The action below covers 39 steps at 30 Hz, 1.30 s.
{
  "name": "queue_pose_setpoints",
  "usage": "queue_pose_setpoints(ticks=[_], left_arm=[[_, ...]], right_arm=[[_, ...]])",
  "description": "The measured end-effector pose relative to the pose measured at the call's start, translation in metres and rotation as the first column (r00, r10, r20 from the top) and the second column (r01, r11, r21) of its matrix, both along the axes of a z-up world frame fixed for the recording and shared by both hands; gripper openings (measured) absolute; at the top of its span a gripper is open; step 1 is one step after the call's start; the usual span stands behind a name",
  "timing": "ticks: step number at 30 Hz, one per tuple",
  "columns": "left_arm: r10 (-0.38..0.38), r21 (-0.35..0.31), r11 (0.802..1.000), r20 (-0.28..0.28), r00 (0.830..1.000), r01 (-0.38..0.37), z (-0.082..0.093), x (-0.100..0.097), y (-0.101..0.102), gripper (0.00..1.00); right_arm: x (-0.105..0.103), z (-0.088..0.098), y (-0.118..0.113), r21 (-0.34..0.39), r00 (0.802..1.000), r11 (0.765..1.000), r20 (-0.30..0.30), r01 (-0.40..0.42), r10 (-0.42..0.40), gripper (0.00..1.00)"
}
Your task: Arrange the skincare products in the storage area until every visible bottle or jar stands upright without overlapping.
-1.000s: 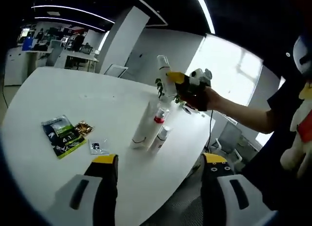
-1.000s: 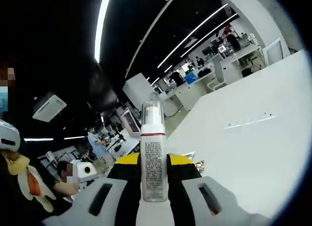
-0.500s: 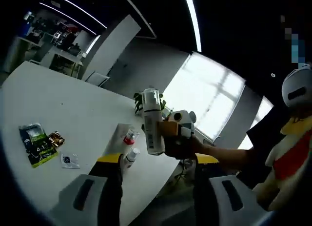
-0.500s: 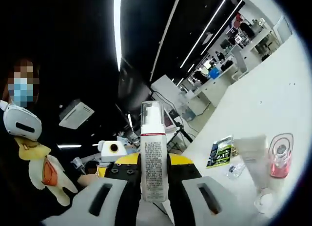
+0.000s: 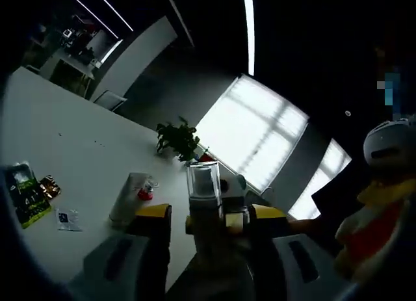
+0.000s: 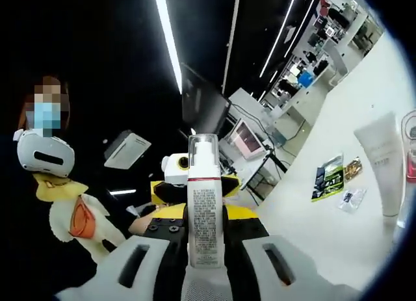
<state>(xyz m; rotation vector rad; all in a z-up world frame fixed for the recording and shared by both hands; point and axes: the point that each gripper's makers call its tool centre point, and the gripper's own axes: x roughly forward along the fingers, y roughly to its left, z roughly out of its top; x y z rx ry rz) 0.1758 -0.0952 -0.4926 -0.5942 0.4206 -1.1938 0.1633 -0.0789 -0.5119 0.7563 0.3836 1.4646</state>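
In the right gripper view our right gripper (image 6: pixel 205 233) is clamped on the pump bottle (image 6: pixel 204 210), both jaws pressed against its lower body. The bottle's long axis runs straight up the middle of that view, clear cap at the far end, so it lies along the jaws rather than across them.

In the left gripper view the same bottle (image 5: pixel 203 203) shows with the right gripper behind it, standing between the jaws of our left gripper (image 5: pixel 211 216). Those jaws sit wide, one on each side; we cannot tell whether they touch it.

So the relation that matters is this: the bottle is held in the air, close between our two hands, and the white table (image 5: pixel 71 158) lies off to the left and farther away. There a white tube (image 5: pixel 125 198) lies on its side with a red-capped bottle (image 5: pixel 145 193) just beside it, near some small packets (image 5: pixel 29 194). A potted plant (image 5: pixel 176 140) stands at the table's far edge.

We judge the right hand should carry the bottle over, base down, and stand it apart from the tube.
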Motion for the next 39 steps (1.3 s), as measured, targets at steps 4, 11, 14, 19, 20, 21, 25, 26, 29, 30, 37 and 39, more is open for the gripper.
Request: queue_pose_setpoints(ticks=[4,11,14,19,20,21,25,26,29,30,37,39], left_arm=[[-0.025,-0.011,1.000,-0.004,1.000,0.025,0.003,-0.003,-0.003,0.34],[-0.043,-0.011,0.999,0.009,0.999,0.043,0.007,-0.005,-0.005,0.23],[-0.032,0.031,0.999,0.018,0.999,0.032,0.003,-0.004,-0.006,0.15],[0.015,0.060,0.998,-0.003,1.000,-0.014,0.001,0.002,-0.007,0.16],[0.028,0.066,0.997,-0.001,1.000,-0.028,0.001,0.004,-0.006,0.16],[0.040,0.066,0.997,-0.006,0.999,-0.039,0.002,0.005,-0.005,0.16],[0.095,0.077,0.993,-0.030,0.995,-0.093,0.005,0.015,0.000,0.16],[0.110,0.079,0.991,-0.033,0.993,-0.107,0.006,0.017,0.001,0.16],[0.168,0.100,0.981,-0.024,0.985,-0.165,0.010,0.028,0.006,0.15],[0.200,0.120,0.973,-0.011,0.980,-0.197,0.011,0.032,0.007,0.15],[0.394,0.214,0.879,0.180,0.901,-0.427,0.030,0.045,0.010,0.14],[0.403,0.222,0.861,0.248,0.881,-0.457,0.036,0.043,0.007,0.14]], right_arm=[[-0.007,0.004,0.000,0.022,0.999,0.999,-0.004,-0.031,0.031,0.20],[-0.010,0.006,0.003,0.021,1.000,0.999,-0.009,-0.029,0.029,0.20],[-0.009,0.009,0.004,0.020,1.000,1.000,-0.014,-0.010,0.010,0.20],[-0.004,0.005,0.004,-0.019,0.999,0.999,-0.031,0.037,-0.037,0.20],[0.001,0.005,0.003,-0.027,0.997,0.996,-0.009,0.082,-0.082,0.20],[0.004,0.007,0.002,-0.028,0.994,0.994,0.011,0.107,-0.107,0.20],[0.014,0.012,0.000,-0.120,0.958,0.959,0.168,0.256,-0.235,0.21],[0.014,0.013,0.000,-0.129,0.953,0.955,0.183,0.266,-0.241,0.22],[0.022,0.018,-0.001,-0.214,0.875,0.889,0.372,0.406,-0.310,0.23],[0.025,0.018,-0.002,-0.246,0.858,0.858,0.382,0.452,-0.342,0.23],[0.037,0.026,-0.009,-0.320,0.694,0.638,0.510,0.701,-0.507,0.20],[0.040,0.022,-0.012,-0.346,0.647,0.571,0.585,0.744,-0.489,0.20]])
